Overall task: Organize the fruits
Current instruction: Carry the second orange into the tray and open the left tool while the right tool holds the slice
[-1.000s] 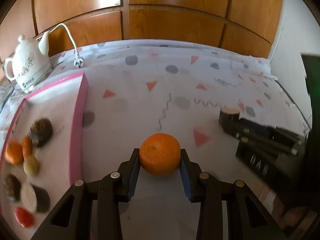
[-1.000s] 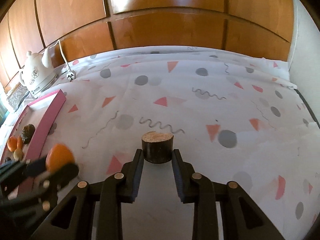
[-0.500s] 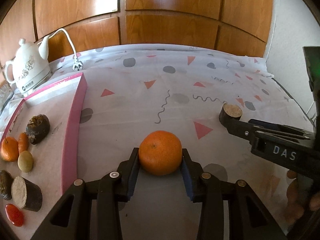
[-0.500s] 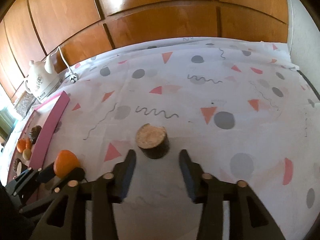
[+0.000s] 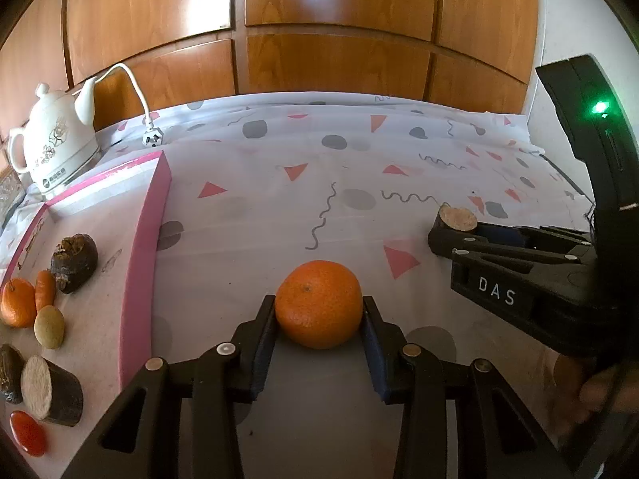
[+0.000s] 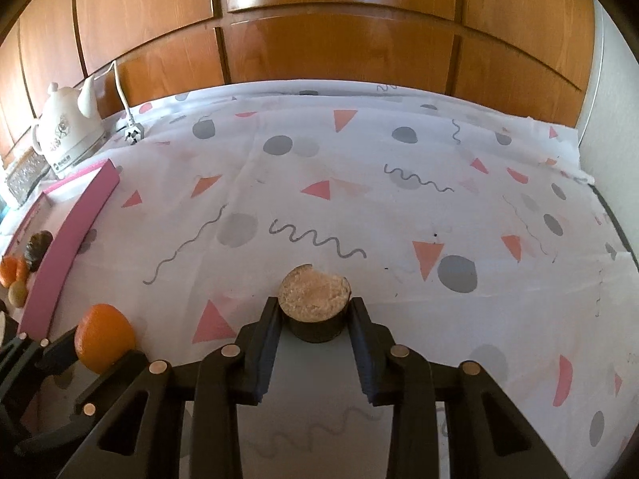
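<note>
My left gripper point(image 5: 318, 311) has its jaws pinched against both sides of an orange point(image 5: 318, 309), which sits between the fingertips just right of the pink tray point(image 5: 144, 255). I cannot tell whether the orange rests on the patterned tablecloth point(image 5: 279, 207) or hangs a little above it.

My right gripper point(image 6: 314, 315) has its jaws closed on a dark stump-shaped piece with a pale cut top point(image 6: 314, 306), well to the right of the tray; in the left wrist view the same piece point(image 5: 457, 218) shows at the tip of that gripper point(image 5: 451, 235).

Inside the tray I see a second orange point(image 5: 16, 302), a small carrot point(image 5: 44, 289), a dark wrinkled lump point(image 5: 74, 257), a yellowish oval fruit point(image 5: 49, 326), another cut stump piece point(image 5: 51, 390) and a red fruit point(image 5: 28, 432), all gathered toward the tray's near left part.

A white kettle point(image 5: 56, 143) stands just behind the tray's far end, its cord and plug point(image 5: 153, 138) lying on the cloth beside it.
</note>
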### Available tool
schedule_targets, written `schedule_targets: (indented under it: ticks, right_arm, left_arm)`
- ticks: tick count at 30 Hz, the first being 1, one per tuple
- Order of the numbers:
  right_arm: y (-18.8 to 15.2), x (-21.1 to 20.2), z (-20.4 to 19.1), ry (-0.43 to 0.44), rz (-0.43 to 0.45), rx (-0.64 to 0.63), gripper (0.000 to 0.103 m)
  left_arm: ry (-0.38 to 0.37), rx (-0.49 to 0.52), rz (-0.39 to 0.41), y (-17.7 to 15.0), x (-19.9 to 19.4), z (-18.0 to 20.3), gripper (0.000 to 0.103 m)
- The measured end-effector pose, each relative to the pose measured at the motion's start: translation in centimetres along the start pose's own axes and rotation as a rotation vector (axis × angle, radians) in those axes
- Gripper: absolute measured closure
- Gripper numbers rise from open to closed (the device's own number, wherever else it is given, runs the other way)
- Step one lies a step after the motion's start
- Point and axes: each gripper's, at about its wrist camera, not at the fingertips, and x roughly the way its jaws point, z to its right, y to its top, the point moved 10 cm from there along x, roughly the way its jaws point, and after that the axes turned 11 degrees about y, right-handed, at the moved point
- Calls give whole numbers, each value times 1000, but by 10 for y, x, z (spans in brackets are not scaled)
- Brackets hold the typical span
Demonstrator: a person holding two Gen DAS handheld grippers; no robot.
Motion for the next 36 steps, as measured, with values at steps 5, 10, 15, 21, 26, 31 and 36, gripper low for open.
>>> schedule_targets:
  ticks: [5, 10, 15, 21, 26, 31, 36]
  right_arm:
    - [-1, 0, 4, 45, 10, 42, 68]
    - [-1, 1, 1, 26, 13, 26, 69]
    - [-1, 0, 1, 14, 16, 16, 69]
    - [-1, 0, 0, 2, 15, 6, 69]
    - [-1, 0, -1, -12, 12, -4, 69]
    - [-1, 0, -1, -28, 7, -17, 69]
    - [0, 0, -2, -42, 2, -29, 69]
  left_arm:
    - [-3, 0, -5, 1, 1, 1, 62]
    - [-9, 4, -35, 2, -1, -1, 65]
    - [-13, -20, -44, 4, -14, -8, 65]
    - [-5, -51, 9, 20, -41, -26, 65]
    - [38, -96, 42, 33, -60, -55, 65]
    - [109, -183, 44, 36, -67, -102, 65]
    - [180, -249, 37, 31, -67, -146, 65]
